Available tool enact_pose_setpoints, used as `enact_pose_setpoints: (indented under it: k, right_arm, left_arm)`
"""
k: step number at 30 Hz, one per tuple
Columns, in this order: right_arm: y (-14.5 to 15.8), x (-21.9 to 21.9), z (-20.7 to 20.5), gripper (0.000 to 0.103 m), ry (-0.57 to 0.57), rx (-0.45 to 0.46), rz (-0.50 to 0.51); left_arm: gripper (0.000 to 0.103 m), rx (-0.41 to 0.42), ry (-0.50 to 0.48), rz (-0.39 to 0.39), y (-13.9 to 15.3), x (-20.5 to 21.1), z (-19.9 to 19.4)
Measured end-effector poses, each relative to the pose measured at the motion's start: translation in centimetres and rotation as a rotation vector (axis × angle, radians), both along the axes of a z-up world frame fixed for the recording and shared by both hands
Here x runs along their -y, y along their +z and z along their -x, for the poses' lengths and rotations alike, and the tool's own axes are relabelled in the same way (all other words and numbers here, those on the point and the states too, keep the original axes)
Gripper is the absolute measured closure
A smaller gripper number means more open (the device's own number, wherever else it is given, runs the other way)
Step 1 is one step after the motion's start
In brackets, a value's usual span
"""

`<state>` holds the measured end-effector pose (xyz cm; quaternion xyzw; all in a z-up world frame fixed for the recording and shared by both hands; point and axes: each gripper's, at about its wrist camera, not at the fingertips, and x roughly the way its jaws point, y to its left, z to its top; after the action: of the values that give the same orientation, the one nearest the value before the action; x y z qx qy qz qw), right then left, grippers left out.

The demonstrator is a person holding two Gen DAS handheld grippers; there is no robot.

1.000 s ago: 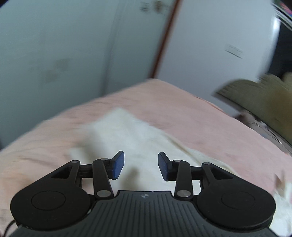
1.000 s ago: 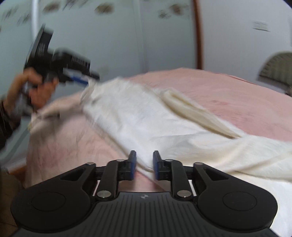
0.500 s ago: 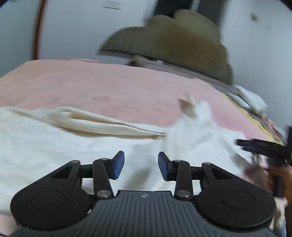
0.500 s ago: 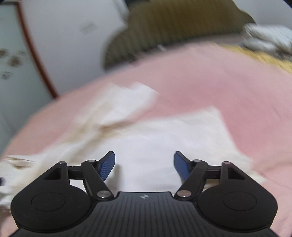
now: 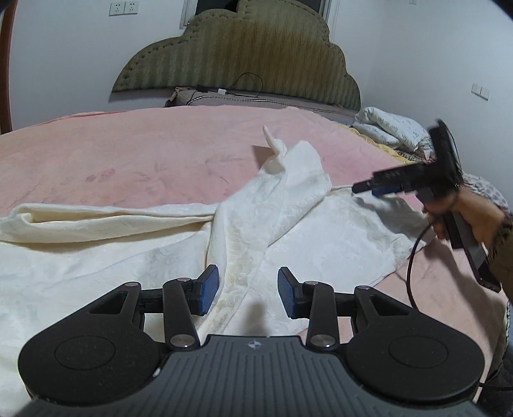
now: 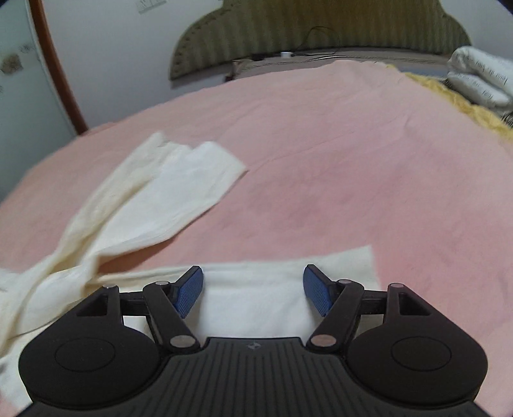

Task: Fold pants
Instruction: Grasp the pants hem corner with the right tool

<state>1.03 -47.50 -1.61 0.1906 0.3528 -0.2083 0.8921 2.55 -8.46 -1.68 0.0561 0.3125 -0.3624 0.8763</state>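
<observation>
— Where are the pants (image 5: 282, 224)?
— Under my tongs on the pink bed (image 5: 144, 154), long axis running lower left to upper right.
— Your tongs?
— Left gripper (image 5: 248, 290) apart, empty. Right gripper (image 6: 253, 290) apart; a second ago nearly together.

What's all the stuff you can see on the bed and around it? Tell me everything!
pants: one pair, cream-white, spread crumpled on the blanket
blanket: one, pink, covers the bed
headboard: one, olive-green, padded, against the white wall
folded bedding: one bundle, white with print, far right of the bed
yellow cloth: one, beside the folded bedding
cable: one, black, by the headboard
wall sockets: two, white, upper left wall
left gripper: one, black, blue pads, open above the pants
right gripper: one, black, blue pads, open above a pants edge
hand: one, holds the right gripper
</observation>
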Motion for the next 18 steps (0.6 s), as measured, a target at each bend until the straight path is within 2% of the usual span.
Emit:
enact_pose_setpoints:
  k: [1, 3, 5, 7, 13, 15, 18]
  right_arm:
    - [0.5, -0.4, -0.3, 0.033, -0.02, 0.0, 0.02]
    - [1.9, -2.3, -0.4, 0.033, -0.013, 0.058, 0.101]
    - [3.3, -3.9, -1.1, 0.033, 0.029, 0.134, 0.11]
    - [4.2, -5.0, -2.9, 0.033, 0.077, 0.171, 0.087]
    - [4.3, -5.8, -9.8, 0.033, 0.144, 0.163, 0.021]
    - [4.3, -5.9, -11.9, 0.033, 0.151, 0.15, 0.006]
    - [3.7, -6.0, -14.9, 0.033, 0.138, 0.072, 0.051]
  left_arm:
    - [0.059, 0.009, -0.002, -0.008, 0.0, 0.2, 0.0]
    - [0.059, 0.026, -0.005, -0.02, -0.2, 0.5, -0.1]
    - [0.059, 0.036, -0.008, -0.029, -0.6, 0.8, -0.2]
    - [0.059, 0.059, -0.01, -0.041, -0.9, 1.2, -0.1]
    - [0.059, 0.195, -0.015, -0.084, -2.4, 1.8, 0.8]
    - [0.059, 0.196, -0.019, -0.087, -2.8, 1.9, 0.6]
    - [0.056, 0.174, -0.026, -0.087, -3.1, 2.0, 0.2]
